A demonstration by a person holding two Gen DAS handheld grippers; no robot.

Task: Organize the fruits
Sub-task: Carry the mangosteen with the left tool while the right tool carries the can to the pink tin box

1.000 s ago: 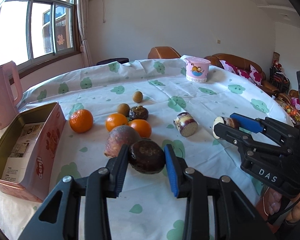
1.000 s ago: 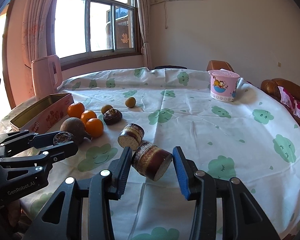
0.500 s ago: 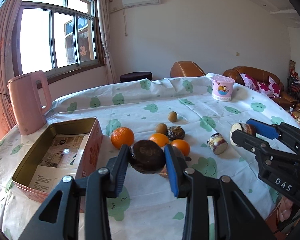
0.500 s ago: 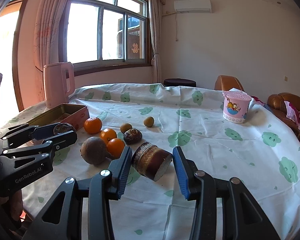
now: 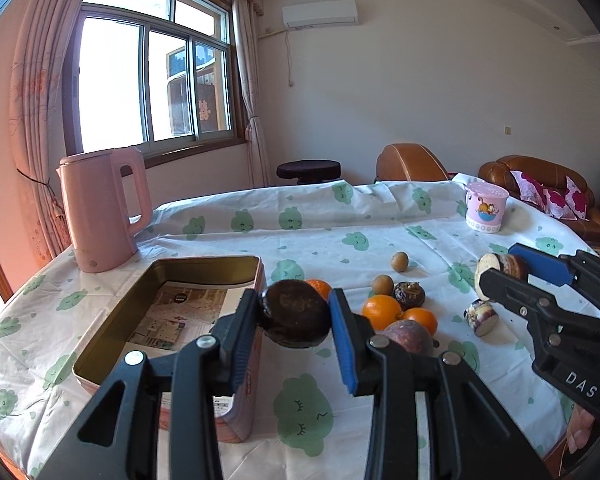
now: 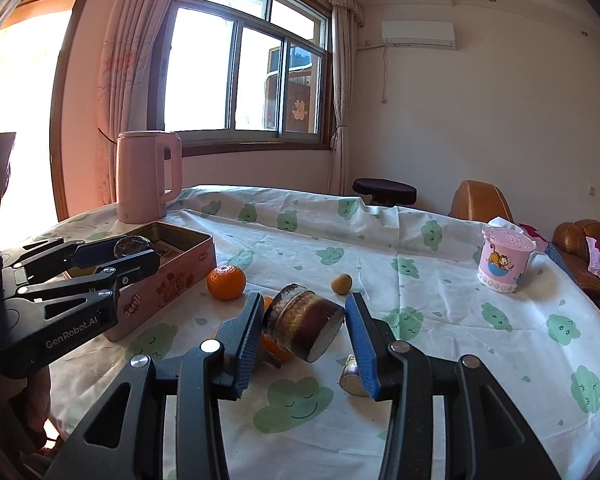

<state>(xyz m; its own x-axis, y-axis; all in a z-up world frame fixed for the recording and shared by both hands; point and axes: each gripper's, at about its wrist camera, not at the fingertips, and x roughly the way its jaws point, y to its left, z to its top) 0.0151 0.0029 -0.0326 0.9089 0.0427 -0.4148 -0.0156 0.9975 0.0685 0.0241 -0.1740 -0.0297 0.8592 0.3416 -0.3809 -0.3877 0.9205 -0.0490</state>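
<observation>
There's the dark round fruit [image 5: 294,313], pinched between the blue pads of the left gripper [image 5: 294,316] and held up in the air, right at the near corner of the open pink tin [image 5: 204,264]. From the other side the same fruit [image 6: 131,246] sits over the tin's rim [image 6: 188,236], lifted clear of the worktop [image 5: 340,224].

The right gripper [image 6: 303,332] has its own load: a cut chunk with a dark purple skin [image 6: 302,326], pale speckled face turned forward and down, clamped between both pads and held above the cloth. In the left camera that gripper [image 5: 500,272] shows from the side with the pale cut end poking out.

Down on the worktop, a little cluster: two oranges [image 5: 381,306] close together, a reddish-brown round fruit [image 5: 410,336] just in front of them, a wrinkled dark fruit [image 5: 409,294] behind, and two small tan fruits [image 5: 400,261] further back. Another orange [image 6: 226,282] lies just beside the tin's long wall. A second cut chunk [image 5: 480,317] lies on the cloth near the right gripper.

The tin is lined with printed paper. Behind it a pink kettle [image 5: 102,214] stands near the window, and a pink cartoon cup [image 5: 485,212] stands well apart on the far right of the cloud-print cloth.
</observation>
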